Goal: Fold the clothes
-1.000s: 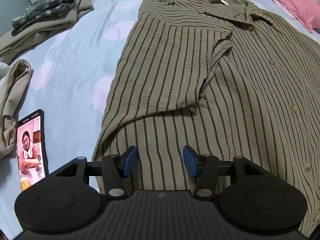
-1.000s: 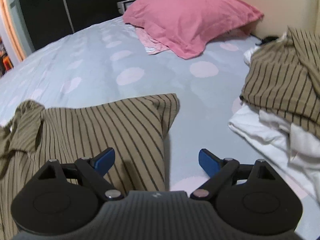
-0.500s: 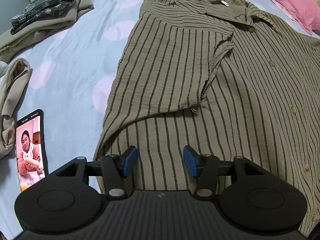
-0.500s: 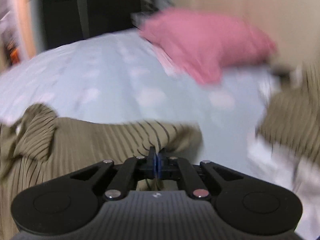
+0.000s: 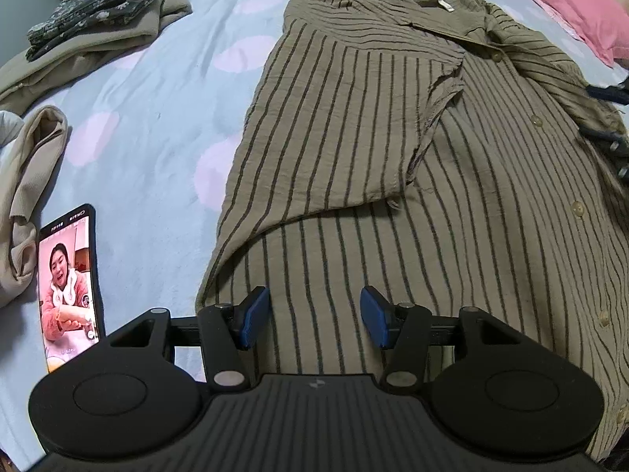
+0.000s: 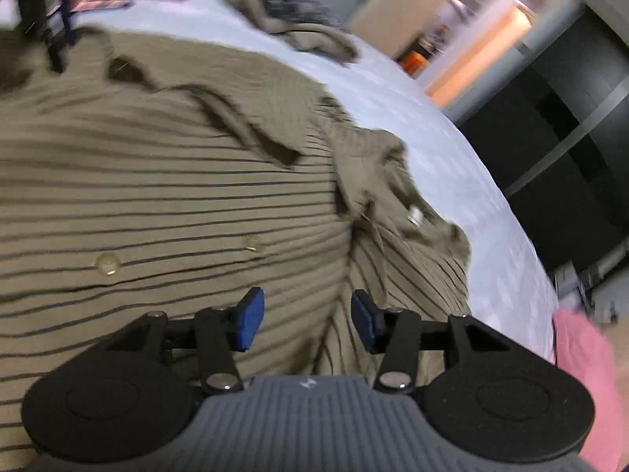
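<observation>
Spreading flat on the bed (image 5: 165, 90), the striped shirt (image 5: 452, 204) is hovered over by the half-open, empty left gripper (image 5: 314, 322), while the right gripper (image 6: 302, 320) is being opened, sleeve released.

Left gripper (image 5: 314, 320): black ribbed housing, two round discs, silver screws, blue pads (image 5: 251, 320). Right gripper (image 6: 303, 322): same black linkages and blue pads, ribbed housing looking grey.
</observation>
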